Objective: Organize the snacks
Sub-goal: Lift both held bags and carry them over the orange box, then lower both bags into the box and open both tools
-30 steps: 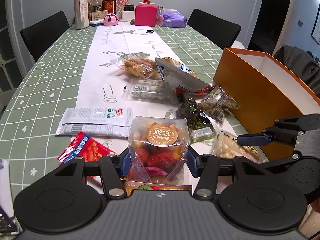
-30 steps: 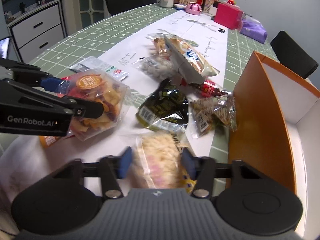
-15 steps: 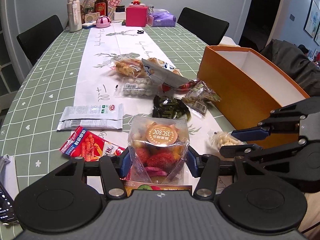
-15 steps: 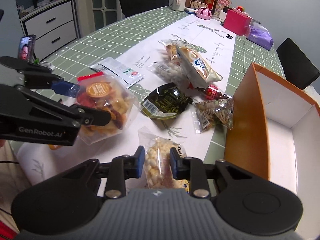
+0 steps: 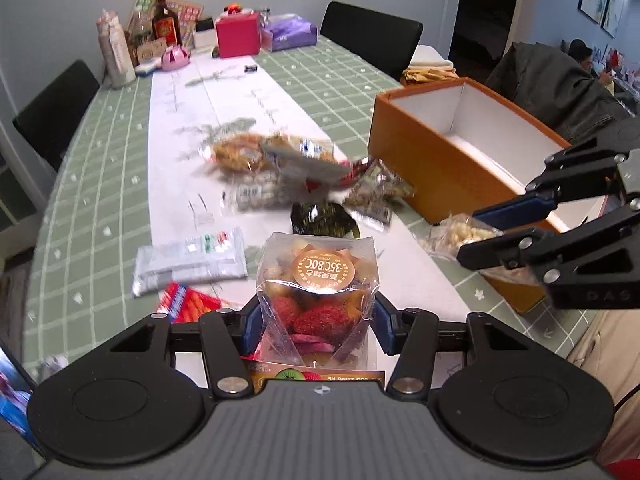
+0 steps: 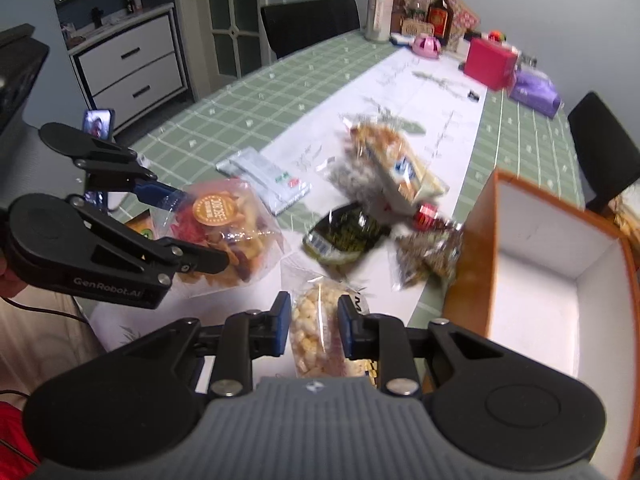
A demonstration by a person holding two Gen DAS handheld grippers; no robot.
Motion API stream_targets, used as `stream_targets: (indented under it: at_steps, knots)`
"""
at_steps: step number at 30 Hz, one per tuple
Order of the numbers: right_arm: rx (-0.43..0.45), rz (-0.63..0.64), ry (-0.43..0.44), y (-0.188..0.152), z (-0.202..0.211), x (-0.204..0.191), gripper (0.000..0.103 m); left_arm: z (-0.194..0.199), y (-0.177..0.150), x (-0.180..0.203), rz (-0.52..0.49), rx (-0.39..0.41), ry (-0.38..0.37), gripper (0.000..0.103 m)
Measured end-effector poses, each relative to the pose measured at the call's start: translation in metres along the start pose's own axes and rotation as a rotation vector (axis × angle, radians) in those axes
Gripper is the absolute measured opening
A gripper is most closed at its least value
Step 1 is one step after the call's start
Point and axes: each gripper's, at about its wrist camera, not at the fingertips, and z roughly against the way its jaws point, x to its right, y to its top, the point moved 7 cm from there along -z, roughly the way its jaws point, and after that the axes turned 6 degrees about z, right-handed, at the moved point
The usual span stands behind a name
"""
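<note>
— Where the clear bag of dried fruit [image 5: 316,292] sits low in the middle of the left wrist view, is it gripped?
— Yes. The left gripper [image 5: 316,326] has its blue pads pressed on both sides of the bag, jaws about half apart, and the bag is clear of the table [image 5: 100,184].
— And the other one?
— The right gripper [image 6: 314,326] is pinched narrowly on a small bag of pale puffed snacks [image 6: 316,328], bottom centre of its own view; the bag bulges between the pads.
— Where's the box?
— The orange box [image 6: 472,280] stands open at the right edge, white inside.
— What lies on the table?
— A loose heap mid-frame: a black-green packet [image 6: 344,236], a nut bag [image 6: 428,252] touching the box wall, a long cracker pack [image 6: 400,172], grey sachets [image 6: 268,178] to the left. It's blurred, so labels can't be read.
</note>
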Motion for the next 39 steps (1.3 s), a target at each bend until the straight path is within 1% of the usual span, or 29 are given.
stream_targets:
  at_steps: [4,9,12,15,18,21,24,31,36,39]
  knots:
    - [0.04,0.037,-0.05,0.018,0.024,0.009,0.022,0.015,0.021,0.01,-0.045,0.034,0.009,0.061]
    - [0.076,0.054,-0.135,0.034,0.05,0.033,0.022,0.034,0.057,0.03,-0.064,0.118,-0.027,0.061]
    - [0.065,0.044,-0.186,0.032,0.058,0.054,0.022,0.037,0.073,0.048,-0.067,0.153,-0.061,0.061]
    - [0.024,0.023,-0.225,0.021,0.06,0.077,0.022,0.032,0.084,0.07,-0.089,0.157,-0.098,0.061]
    - [-0.039,-0.002,-0.238,0.002,0.056,0.099,0.022,0.021,0.092,0.095,-0.133,0.128,-0.141,0.061]
    - [-0.091,-0.029,-0.229,-0.017,0.052,0.116,0.022,0.005,0.098,0.119,-0.183,0.064,-0.19,0.061]
    - [-0.122,-0.058,-0.212,-0.034,0.048,0.13,0.022,-0.011,0.103,0.14,-0.227,0.011,-0.225,0.061]
    - [-0.189,-0.061,-0.176,-0.065,0.028,0.148,0.021,-0.052,0.109,0.179,-0.324,-0.08,-0.238,0.061]
    - [-0.237,-0.057,-0.142,-0.084,0.008,0.157,0.021,-0.081,0.105,0.194,-0.343,-0.109,-0.213,0.06]
    - [-0.26,-0.042,-0.117,-0.092,-0.004,0.159,0.021,-0.096,0.098,0.202,-0.374,-0.144,-0.202,0.06]
